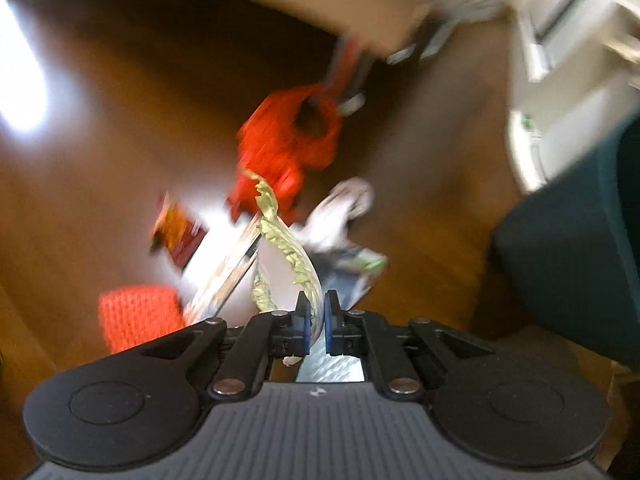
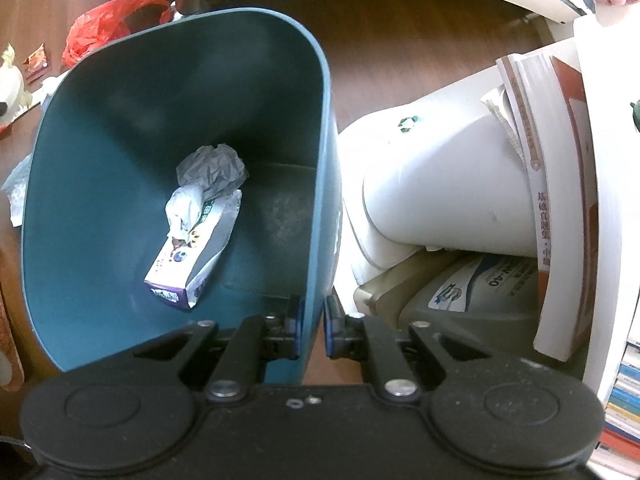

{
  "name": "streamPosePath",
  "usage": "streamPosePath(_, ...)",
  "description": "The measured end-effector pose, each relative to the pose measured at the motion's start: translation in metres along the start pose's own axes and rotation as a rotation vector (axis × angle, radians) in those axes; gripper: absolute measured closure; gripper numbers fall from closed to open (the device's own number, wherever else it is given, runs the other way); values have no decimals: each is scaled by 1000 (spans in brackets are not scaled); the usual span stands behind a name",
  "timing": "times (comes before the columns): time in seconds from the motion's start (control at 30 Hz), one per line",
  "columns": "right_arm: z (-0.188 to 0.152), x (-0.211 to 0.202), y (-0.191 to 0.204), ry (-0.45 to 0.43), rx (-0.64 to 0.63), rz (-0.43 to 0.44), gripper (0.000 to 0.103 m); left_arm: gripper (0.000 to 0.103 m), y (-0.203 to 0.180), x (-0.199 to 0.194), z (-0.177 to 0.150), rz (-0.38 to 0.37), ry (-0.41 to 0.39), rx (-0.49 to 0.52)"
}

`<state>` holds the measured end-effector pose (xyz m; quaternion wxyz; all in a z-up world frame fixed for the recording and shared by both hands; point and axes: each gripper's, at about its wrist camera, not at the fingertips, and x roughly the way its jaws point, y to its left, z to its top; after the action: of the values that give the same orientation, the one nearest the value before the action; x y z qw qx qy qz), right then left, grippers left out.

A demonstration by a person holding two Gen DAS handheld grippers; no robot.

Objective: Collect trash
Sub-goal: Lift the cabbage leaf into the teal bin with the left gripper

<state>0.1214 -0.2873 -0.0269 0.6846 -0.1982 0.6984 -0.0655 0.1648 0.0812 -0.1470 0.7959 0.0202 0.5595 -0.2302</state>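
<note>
- The left gripper [image 1: 316, 322] was clamped tight on a white wrapper [image 1: 280, 268] with green torn edges, above the littered wooden floor [image 1: 120, 120].
- The right gripper [image 2: 313, 330] pinched the teal bin [image 2: 120, 120] rim; 1 small carton [image 2: 192, 256] and crumpled paper [image 2: 212, 170] lay inside.

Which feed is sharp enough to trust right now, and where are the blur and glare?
Left wrist view: heavy motion blur on the red plastic bag and floor litter, blown-out glare at the left edge; only the left gripper and its pinched white-and-green wrapper stay crisp. Right wrist view: sharp, evenly lit, fisheye-bent; the right gripper clamps the teal plastic bin rim.
</note>
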Motion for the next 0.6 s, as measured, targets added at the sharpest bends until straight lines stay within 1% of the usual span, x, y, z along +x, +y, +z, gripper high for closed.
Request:
streamPosePath(0.1, 3, 1, -3, -3, 7, -6, 95, 98, -27, -29, 10, -42, -82, 113)
streamPosePath(0.17, 4, 2, -6, -3, 15, -9, 95, 98, -45, -46, 16, -55, -141, 196)
streamPosePath(0.23, 6, 2, -7, 0, 19, -13, 96, 98, -61, -59, 22, -79, -188, 255)
streamPosePath(0.33, 7, 1, -7, 2, 13, -22, 97, 98, -86, -79, 35, -142, -239, 330)
streamPosePath(0.47, 10, 1, -5, 0, 1, -34, 97, 97, -130, -103, 50, -257, -295, 455)
streamPosePath(0.5, 11, 0, -5, -2, -2, -36, 97, 97, -142, -104, 53, -283, -301, 485)
streamPosePath(0.6, 12, -2, -2, -9, -15, -39, 97, 97, -177, -100, 53, -323, -311, 574)
